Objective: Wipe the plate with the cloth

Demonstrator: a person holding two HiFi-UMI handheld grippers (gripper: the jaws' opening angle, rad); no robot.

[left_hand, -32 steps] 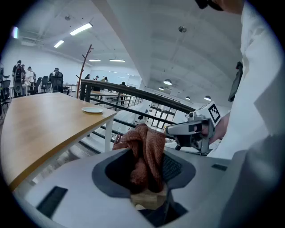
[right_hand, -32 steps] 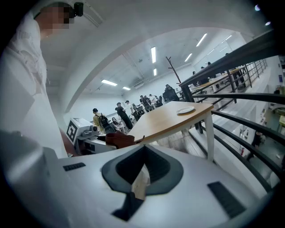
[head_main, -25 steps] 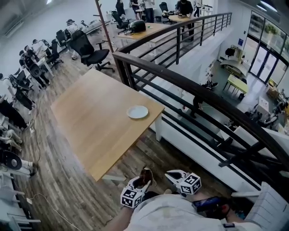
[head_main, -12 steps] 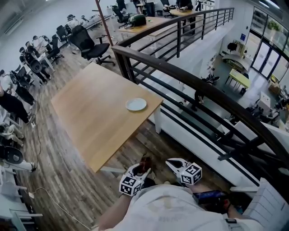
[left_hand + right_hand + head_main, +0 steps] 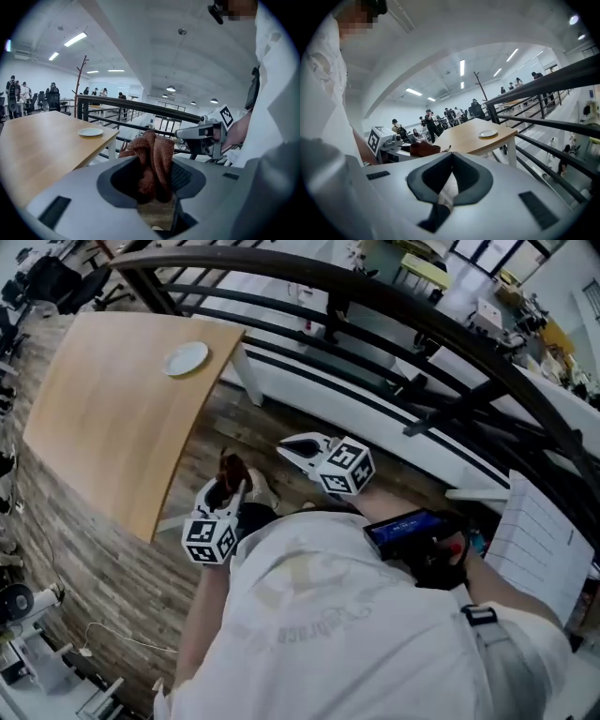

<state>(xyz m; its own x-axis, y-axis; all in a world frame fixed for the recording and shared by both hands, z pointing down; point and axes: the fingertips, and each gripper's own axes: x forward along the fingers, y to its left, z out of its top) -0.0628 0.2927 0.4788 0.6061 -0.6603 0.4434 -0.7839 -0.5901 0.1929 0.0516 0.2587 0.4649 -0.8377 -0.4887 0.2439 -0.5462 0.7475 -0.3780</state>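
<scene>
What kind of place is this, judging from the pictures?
Probably a large open office or workshop on an upper level. A black railing overlooks a lower floor, a wooden table stands on plank flooring, and people gather at desks under strip lights.

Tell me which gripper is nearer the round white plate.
Left, narrowly. The left gripper, holding the rust-brown cloth, is short of the round white plate, off the wooden table's edge; the right gripper is further aside.

One plate (image 5: 187,358) and one table (image 5: 103,418) are in view. There is one cloth (image 5: 152,157). Two grippers show: the left gripper (image 5: 228,488) and the right gripper (image 5: 292,448)
</scene>
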